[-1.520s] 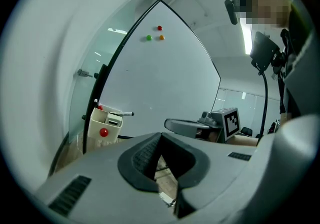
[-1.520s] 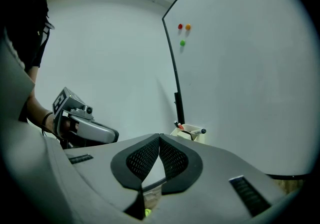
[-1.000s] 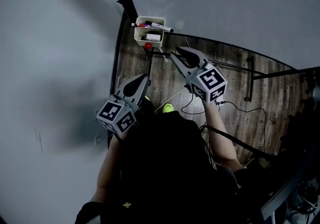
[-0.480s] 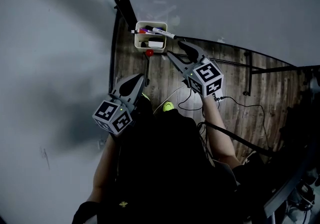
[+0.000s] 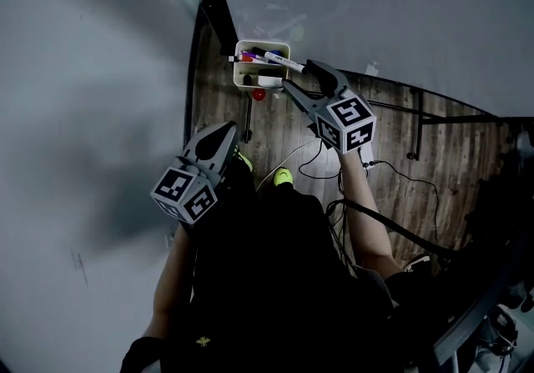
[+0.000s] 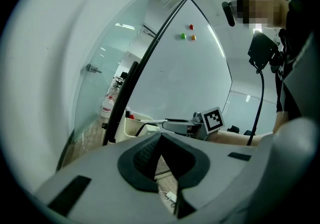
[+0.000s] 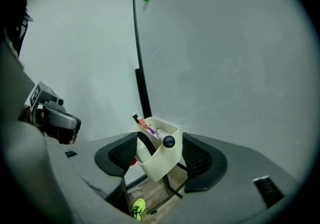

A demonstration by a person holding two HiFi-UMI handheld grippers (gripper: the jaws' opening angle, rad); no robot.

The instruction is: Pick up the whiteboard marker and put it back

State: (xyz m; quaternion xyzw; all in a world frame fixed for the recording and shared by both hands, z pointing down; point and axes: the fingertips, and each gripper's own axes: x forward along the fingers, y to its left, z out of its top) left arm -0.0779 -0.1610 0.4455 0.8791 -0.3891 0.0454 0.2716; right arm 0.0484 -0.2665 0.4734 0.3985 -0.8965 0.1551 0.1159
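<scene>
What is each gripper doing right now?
Left gripper: closed, empty.
Right gripper: open, jaws just opening; whiteboard marker end between them, ungripped.

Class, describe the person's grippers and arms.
The left gripper and right gripper are grey, with black ribbed pads and a white cube of black square markers. The right gripper's jaws have just been opening, with the marker between them. The person wears a black top.

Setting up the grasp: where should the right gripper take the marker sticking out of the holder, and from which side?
Take the marker by its dark capped end, which juts over the holder's rim toward the right gripper; the rest lies among other pens. Come straight on, one jaw each side. Its jaws have just been opening, gripping nothing.
</scene>
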